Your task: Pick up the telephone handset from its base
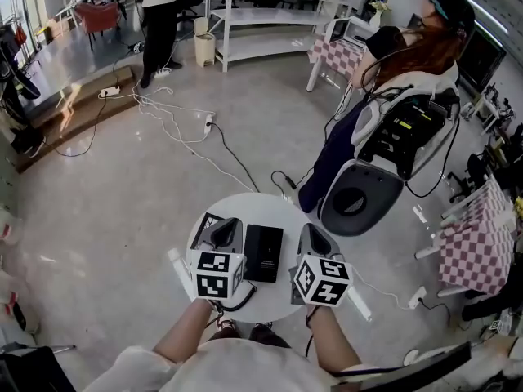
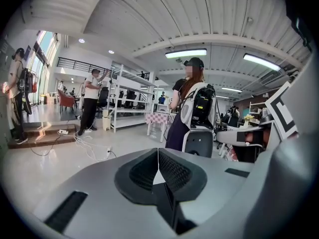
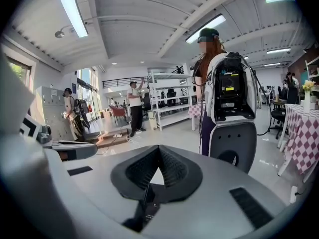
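Note:
A black telephone [image 1: 263, 253] lies on the small round white table [image 1: 270, 207], between my two grippers. Its handset rests on the base; I cannot make it out separately. A dark cord [image 1: 239, 301] loops off the table's near edge. My left gripper [image 1: 224, 229] is just left of the phone and my right gripper [image 1: 311, 233] just right of it, both above the tabletop. In the left gripper view the left gripper [image 2: 158, 151] has its ribbed pads together with nothing between them. In the right gripper view the right gripper [image 3: 159, 148] is shut the same way, empty.
Just beyond the table a person with a backpack rig [image 1: 400, 129] stands with their back to me. White cables [image 1: 176, 121] trail over the floor to the far left. Checkered tables [image 1: 478, 256] stand at right, white shelving [image 1: 261, 15] and another person [image 1: 159, 23] at the back.

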`<move>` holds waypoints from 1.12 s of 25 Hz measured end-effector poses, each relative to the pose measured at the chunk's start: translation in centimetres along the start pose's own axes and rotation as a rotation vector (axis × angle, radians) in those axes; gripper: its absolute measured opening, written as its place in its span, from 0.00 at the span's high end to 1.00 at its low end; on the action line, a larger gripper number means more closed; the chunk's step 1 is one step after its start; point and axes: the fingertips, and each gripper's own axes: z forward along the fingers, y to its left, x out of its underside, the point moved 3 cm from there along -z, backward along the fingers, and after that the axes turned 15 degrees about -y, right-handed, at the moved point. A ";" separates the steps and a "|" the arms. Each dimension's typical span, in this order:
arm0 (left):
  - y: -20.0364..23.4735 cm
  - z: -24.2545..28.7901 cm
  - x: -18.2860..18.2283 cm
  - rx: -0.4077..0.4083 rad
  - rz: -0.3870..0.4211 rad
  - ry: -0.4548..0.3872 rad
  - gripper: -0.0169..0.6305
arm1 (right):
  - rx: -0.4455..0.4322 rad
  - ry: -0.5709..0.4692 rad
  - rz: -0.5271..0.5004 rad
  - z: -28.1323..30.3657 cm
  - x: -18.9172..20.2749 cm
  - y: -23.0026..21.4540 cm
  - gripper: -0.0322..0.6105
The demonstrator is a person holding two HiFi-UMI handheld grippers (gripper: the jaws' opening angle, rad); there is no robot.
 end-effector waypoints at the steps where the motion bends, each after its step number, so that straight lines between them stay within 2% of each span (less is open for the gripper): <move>1: -0.2 0.0 0.3 -0.006 0.001 0.008 0.94 | -0.005 0.009 0.003 0.0 0.4 -0.3 0.91; 18: -1.0 0.0 7.2 -0.062 0.004 0.176 0.94 | -0.064 0.171 0.066 1.0 7.9 -1.2 0.91; 28: -1.2 0.3 10.4 -0.063 -0.018 0.241 0.94 | -0.098 0.243 0.054 1.4 10.6 -0.9 0.91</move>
